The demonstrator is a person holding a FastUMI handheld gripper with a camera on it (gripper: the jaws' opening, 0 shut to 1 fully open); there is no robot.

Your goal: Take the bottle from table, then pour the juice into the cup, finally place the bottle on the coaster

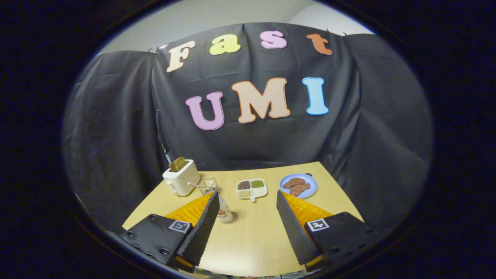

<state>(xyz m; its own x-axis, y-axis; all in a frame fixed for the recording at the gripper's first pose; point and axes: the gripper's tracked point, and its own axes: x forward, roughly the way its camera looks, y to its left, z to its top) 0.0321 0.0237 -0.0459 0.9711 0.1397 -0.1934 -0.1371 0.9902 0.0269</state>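
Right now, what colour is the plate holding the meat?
Light blue; the plate shows best in the gripper view, beyond the open gripper.

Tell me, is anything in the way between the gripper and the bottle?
Nothing visible does. The gripper is open, and the bottle stands on the table just inside its left finger. The toaster, wire basket and dishes sit beyond it.

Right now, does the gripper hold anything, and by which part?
Nothing is held. The gripper is open; the bottle stands on the table beside its left finger.
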